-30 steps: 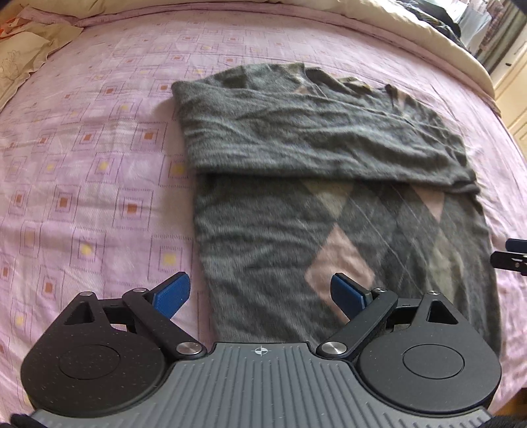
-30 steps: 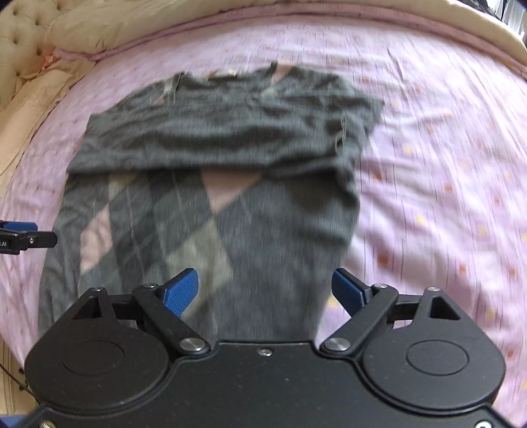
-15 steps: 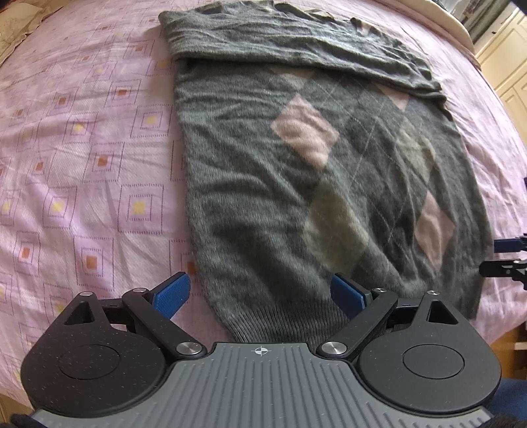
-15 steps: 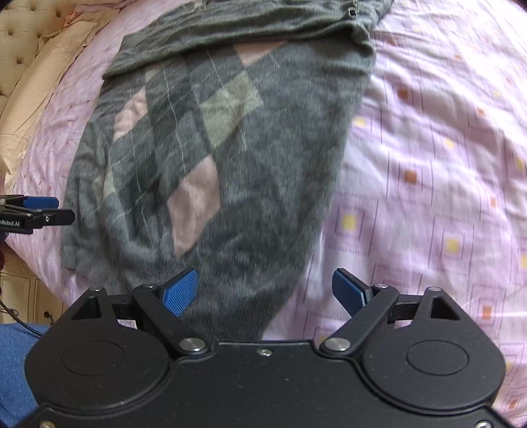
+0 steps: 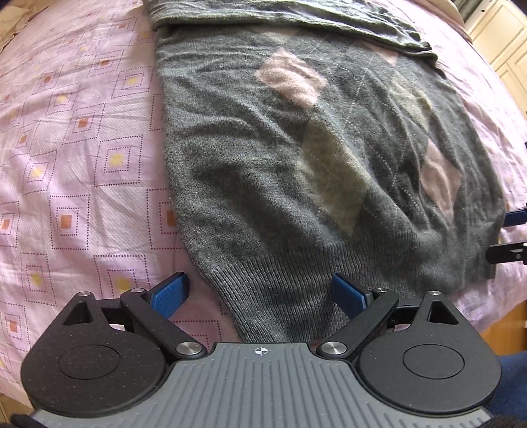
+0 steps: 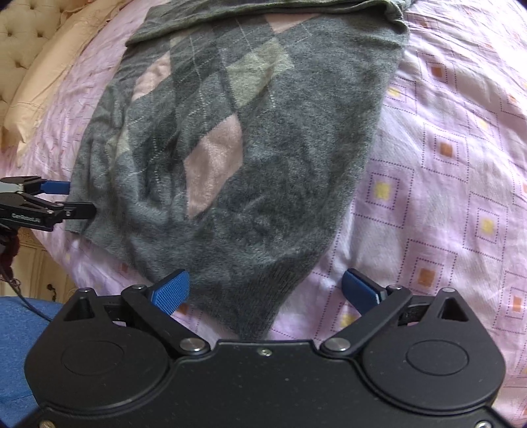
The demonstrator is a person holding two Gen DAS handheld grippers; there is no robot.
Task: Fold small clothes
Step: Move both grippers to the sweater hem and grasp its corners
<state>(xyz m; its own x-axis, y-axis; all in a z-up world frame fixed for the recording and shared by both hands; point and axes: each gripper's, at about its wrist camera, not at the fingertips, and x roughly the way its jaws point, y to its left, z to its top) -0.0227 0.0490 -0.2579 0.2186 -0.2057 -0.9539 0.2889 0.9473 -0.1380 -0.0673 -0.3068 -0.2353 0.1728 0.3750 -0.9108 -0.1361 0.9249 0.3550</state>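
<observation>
**Mia:** What could have gone wrong there?

**Ben:** The left gripper [image 5: 260, 293] had its jaws spread wide over one corner of the ribbed hem [image 5: 296, 283]; the right gripper [image 6: 265, 288] had its jaws spread wide over the other corner; neither one was pinching anything; if one bit only the top layer, I think the bottom layer would have stayed on the bed [image 5: 82, 164] and the fold would have come out crooked.

**Mia:** Anything else?

**Ben:** The knit looked soft and stretchy; a pull from one side alone could have dragged the whole sweater [image 5: 313, 158] sideways; the jaws could also have grabbed the sheet along with the wool; and the hem lay close to the edge of the bed, so it might have slipped off.

**Mia:** How did the sweater look?

**Ben:** It was grey and fuzzy, with pink and pale green diamonds [image 6: 215, 164] and thin white lines; it lay flat on the pink bed with the little squares; the sleeves [image 5: 296, 16] were folded across the top part; the middle had a few small wrinkles.
</observation>
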